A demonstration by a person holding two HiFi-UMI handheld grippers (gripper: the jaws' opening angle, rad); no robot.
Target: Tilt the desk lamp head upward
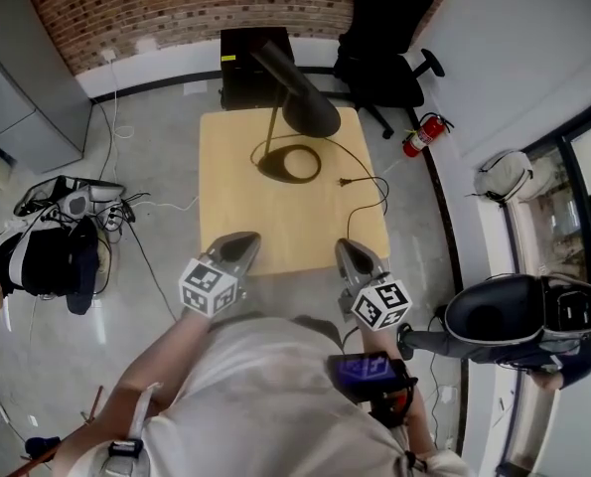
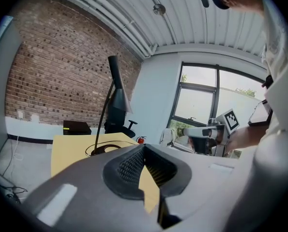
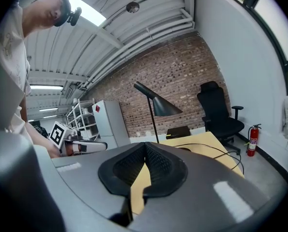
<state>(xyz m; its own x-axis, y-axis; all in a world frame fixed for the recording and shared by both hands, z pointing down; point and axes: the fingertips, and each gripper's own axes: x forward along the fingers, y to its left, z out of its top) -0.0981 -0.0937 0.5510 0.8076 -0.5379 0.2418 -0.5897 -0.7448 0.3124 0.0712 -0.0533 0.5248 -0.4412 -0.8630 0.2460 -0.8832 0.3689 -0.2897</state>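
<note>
On the square wooden table, a cone-shaded desk lamp.

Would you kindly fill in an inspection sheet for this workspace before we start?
Surface: wooden table, mostly bare.
Job's things: lamp on the far side, head pointing down.
Clutter: nothing seen on the table.
Grippers: left claw and right claw shut, empty, at the near edge.
Cables: cord looped on the table, plug lying loose.
Surroundings: chair, fire extinguisher, brick wall.
</note>
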